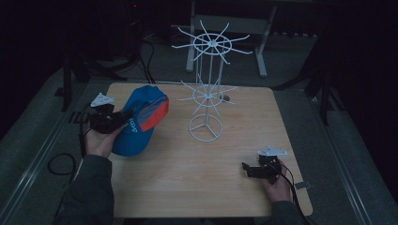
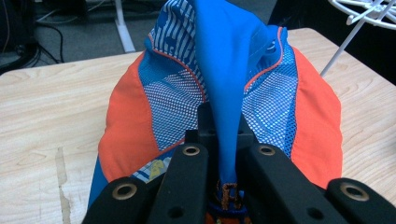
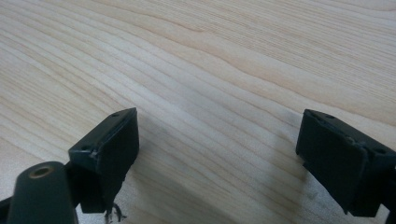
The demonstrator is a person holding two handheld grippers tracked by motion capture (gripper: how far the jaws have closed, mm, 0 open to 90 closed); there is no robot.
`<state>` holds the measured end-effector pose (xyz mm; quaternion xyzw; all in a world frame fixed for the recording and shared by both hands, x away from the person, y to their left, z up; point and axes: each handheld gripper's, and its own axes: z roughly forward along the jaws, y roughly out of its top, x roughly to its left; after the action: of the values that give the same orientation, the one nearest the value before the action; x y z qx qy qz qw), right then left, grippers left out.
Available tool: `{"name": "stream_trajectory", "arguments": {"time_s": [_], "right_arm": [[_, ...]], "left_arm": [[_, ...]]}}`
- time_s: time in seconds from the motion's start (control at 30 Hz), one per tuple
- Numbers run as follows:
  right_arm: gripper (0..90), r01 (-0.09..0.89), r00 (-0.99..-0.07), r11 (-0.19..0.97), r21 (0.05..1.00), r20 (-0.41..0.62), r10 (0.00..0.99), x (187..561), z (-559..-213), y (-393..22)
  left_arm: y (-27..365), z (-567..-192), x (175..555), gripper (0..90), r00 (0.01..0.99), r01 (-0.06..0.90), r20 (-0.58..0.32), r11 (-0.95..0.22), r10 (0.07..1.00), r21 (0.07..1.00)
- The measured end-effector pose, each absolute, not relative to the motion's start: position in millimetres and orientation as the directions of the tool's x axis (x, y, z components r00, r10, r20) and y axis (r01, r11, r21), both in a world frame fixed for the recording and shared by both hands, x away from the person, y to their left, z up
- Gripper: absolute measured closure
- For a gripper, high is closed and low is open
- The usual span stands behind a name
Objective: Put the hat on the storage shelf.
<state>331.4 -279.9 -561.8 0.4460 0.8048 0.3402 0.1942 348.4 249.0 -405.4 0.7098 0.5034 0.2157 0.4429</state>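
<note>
One cap [image 1: 141,119], blue with orange side panels and mesh, is the thing in hand: it sits at the left side of the counter [image 1: 197,187], its brim end low by the person's left hand and its crown tipped toward the middle. The left gripper [image 1: 123,118] has it by a fold of blue cloth; in the left gripper view the jaws are pressed close together on that pinched ridge of the cap [image 2: 219,84], with the orange panels spreading out to either side. Just beyond the cap, near the middle of the counter, stands a white wire rack [image 1: 209,84] with two tiers of spokes, every one bare as far as can be seen; a corner of the rack [image 2: 369,14] also shows in the left gripper view. The right gripper [image 1: 251,169] rests well apart at the near right of the counter, and in the right gripper view its jaws stand wide apart over bare wood [image 3: 210,70], holding nothing. Judging from this, the grasp is made, but the work looks only begun: the cap is not yet on the rack, and carrying it over and hanging it on a spoke seems to be what is left.
</note>
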Motion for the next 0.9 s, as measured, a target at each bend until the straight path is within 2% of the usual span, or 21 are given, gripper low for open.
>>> {"name": "stream_trajectory", "arguments": {"time_s": [0.9], "right_arm": [[13.1, 0.585, -0.527, 0.370, 0.722, -0.009, 0.850, 331.5, -561.9, -279.9]], "left_arm": [[253.7, -387.9, 349.3, 89.2, 0.394, 0.487, -0.158, -0.060, 0.905, 0.871]]}}
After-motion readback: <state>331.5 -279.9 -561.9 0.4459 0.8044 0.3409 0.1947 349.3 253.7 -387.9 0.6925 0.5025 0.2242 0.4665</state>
